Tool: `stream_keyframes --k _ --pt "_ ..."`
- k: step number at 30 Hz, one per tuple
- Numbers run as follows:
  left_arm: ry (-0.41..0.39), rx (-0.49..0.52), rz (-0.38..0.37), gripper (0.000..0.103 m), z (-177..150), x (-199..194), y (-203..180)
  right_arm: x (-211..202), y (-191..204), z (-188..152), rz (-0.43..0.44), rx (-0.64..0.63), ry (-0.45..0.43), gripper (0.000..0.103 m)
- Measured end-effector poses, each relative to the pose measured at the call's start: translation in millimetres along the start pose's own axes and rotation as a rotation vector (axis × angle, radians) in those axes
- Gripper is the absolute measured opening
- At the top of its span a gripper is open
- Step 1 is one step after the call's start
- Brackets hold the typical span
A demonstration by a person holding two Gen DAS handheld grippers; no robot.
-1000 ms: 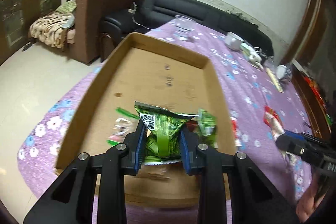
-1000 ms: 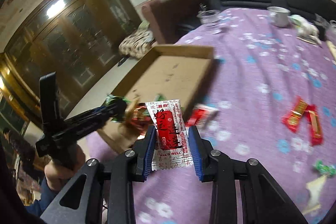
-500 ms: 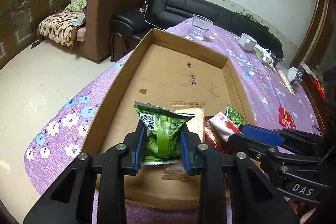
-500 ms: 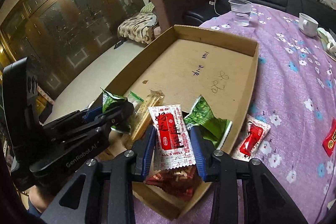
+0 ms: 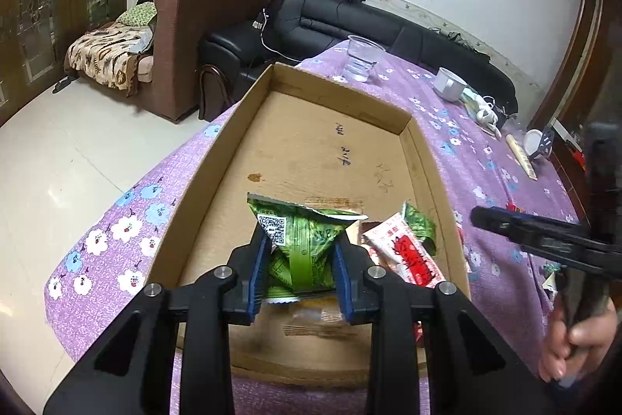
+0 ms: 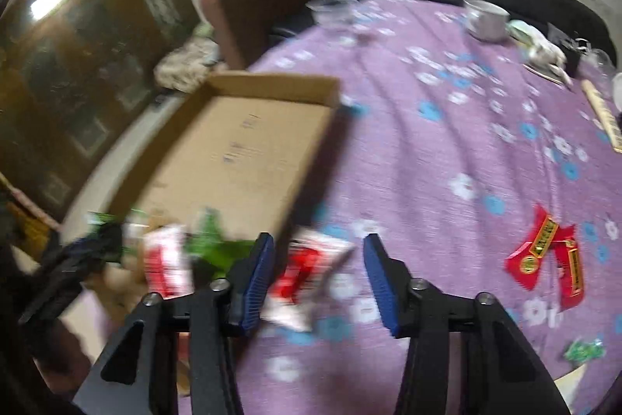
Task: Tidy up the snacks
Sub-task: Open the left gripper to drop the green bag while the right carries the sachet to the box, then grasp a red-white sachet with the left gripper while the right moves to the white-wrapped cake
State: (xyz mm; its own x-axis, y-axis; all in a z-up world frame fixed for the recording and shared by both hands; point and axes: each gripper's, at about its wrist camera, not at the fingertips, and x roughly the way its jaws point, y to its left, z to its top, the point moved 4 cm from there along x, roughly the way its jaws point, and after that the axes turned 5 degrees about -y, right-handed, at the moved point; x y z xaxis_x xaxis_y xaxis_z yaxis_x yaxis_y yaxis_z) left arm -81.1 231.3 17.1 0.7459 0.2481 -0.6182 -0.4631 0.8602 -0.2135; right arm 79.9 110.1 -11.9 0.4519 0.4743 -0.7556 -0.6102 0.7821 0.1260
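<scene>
Both grippers | left gripper (image 5: 299,259) fingers clench green packet (image 5: 301,240) | right gripper (image 6: 317,279) fingers opening, empty

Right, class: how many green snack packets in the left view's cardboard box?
2. The held green packet sits pinched in the left gripper; the second green packet lies beside the red-and-white packet. Others may hide.

- Cardboard tray (image 5: 241,119): far half of the floor bare and open from above; low walls bound every side.
- Near end of tray crowded: green packet (image 5: 303,244) clamped in the left gripper (image 5: 299,259), white-and-red packet (image 5: 408,251) just beside it.
- Right gripper (image 6: 318,271), jaws opening with nothing gripped, blocks the tray's right flank.
- Purple tablecloth (image 6: 408,150) right of tray mostly free; red packets (image 6: 544,251) lie there, apparently flat, view blurred.
- Plastic cup (image 5: 363,57) and mug (image 5: 449,88) stand beyond the far wall.
</scene>
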Motion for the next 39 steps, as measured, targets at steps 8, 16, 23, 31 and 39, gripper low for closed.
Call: stream_keyframes --k 8,16,23,31,39 --pt "-0.002 0.008 -0.015 0.027 1 -3 -4 26 9 -3 -0.010 -0.078 0.062 0.039" --pt "-0.009 0.032 -0.046 0.027 2 -11 -17 20 7 -24 0.038 -0.098 0.117 0.025" --pt "-0.012 0.075 -0.065 0.028 3 -16 -33 -16 -39 -51 0.007 0.001 0.106 0.025" --pt "0.059 0.016 0.014 0.035 1 8 -13 -60 -85 -58 0.043 0.116 0.021 0.029" --pt "0.018 0.035 0.015 0.054 6 -9 -30 -103 -134 -57 0.034 0.221 -0.078 0.036"
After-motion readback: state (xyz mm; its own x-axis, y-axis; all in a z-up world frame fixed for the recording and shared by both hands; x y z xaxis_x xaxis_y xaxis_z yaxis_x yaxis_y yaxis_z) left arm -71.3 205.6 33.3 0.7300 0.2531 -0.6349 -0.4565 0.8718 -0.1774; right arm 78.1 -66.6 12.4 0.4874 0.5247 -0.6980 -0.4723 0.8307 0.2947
